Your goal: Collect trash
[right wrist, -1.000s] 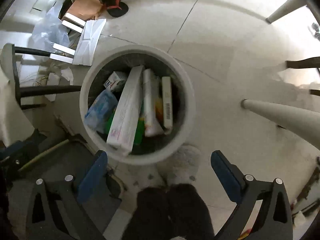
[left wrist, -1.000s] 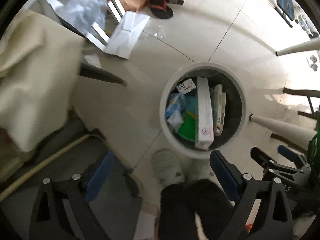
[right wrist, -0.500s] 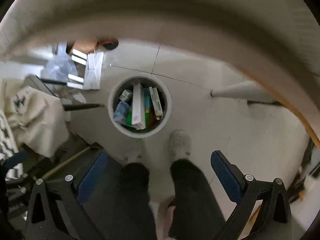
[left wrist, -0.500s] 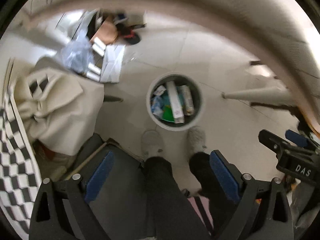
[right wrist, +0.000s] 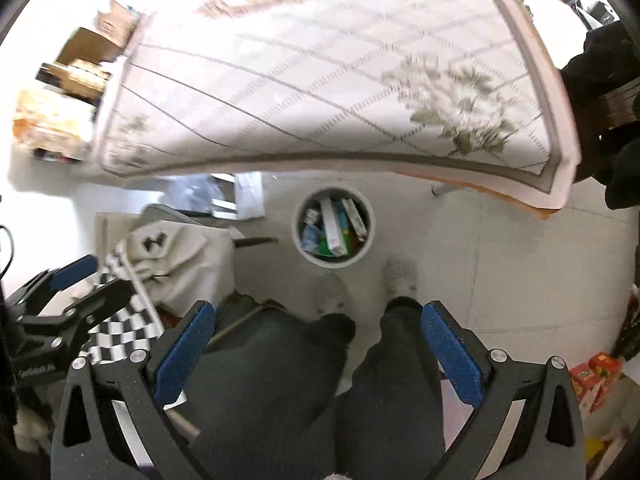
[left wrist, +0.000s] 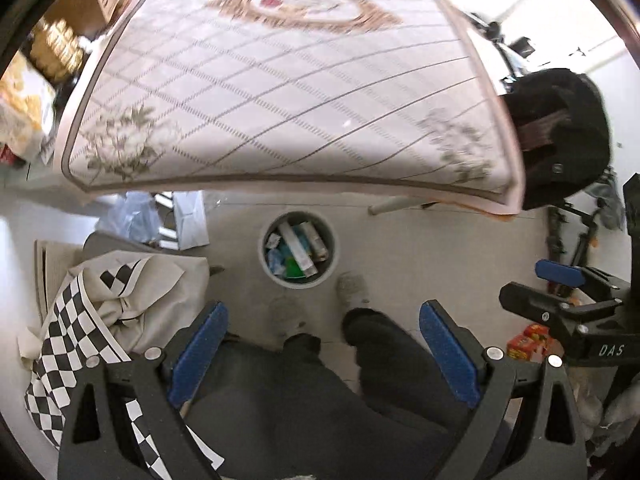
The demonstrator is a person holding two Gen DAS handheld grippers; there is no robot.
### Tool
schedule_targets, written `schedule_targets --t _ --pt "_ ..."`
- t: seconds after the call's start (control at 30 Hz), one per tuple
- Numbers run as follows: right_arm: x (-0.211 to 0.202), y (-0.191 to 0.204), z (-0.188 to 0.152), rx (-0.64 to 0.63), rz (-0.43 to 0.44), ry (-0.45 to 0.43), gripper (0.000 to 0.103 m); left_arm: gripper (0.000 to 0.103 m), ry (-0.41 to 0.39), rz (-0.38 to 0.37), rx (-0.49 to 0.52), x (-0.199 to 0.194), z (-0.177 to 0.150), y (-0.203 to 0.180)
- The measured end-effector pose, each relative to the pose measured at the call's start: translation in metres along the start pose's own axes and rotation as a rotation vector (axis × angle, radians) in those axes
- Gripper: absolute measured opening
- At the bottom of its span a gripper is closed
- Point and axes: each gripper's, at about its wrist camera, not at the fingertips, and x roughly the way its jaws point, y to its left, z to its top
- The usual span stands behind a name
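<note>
Left gripper (left wrist: pixel 322 350): its two blue-padded fingers are spread wide, with nothing between them; it looks down over the person's dark trousers.
Right gripper (right wrist: pixel 316 346): also spread wide and holding nothing; it appears at the right edge of the left wrist view, beside the left gripper.
Trash bin (left wrist: pixel 266 258): a round white bin, standing on the pale tiled floor just in front of the person's two light slippers (left wrist: pixel 352 288).
Trash (left wrist: pixel 298 248): boxes and wrappers lie inside the bin, among them a long white box, something green and something blue; the small labels I cannot read.
Table (left wrist: pixel 280 92): its top has a diamond pattern with flowers at the corners, and its near edge stands above the bin in both views.
Checkered cloth (left wrist: pixel 76 332): black and white, lying with a beige cloth on a seat to the left of the bin.
Red boxes (right wrist: pixel 596 372): on the floor at the right, well apart from the bin.
</note>
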Motion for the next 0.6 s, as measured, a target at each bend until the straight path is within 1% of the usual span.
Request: schedule_targets --t 0.07,0.13,0.3,0.47,0.6 --pt "-0.027 0.006 -0.009 -0.004 0.021 -0.019 0.103 0.098 -0.009 -0.028 0.011 -0.016 -0.002 -0.005" --pt "-0.044 0.010 -0.016 -0.001 0.045 -0.027 0.103 0.098 -0.023 -0.053 0.015 -0.034 -0.003 -0.010" --pt "-0.079 0.008 -0.037 0.022 0.100 -0.041 0.103 0.098 -0.058 -0.088 0.014 -0.071 -0.013 -0.023" --pt "-0.104 0.007 -0.058 0.026 0.152 -0.057 0.103 0.098 -0.093 -0.103 0.008 -0.097 -0.027 -0.031" --pt "-0.113 0.007 -0.070 0.021 0.163 -0.069 0.103 0.098 -0.109 -0.116 -0.006 -0.107 -0.038 -0.034"
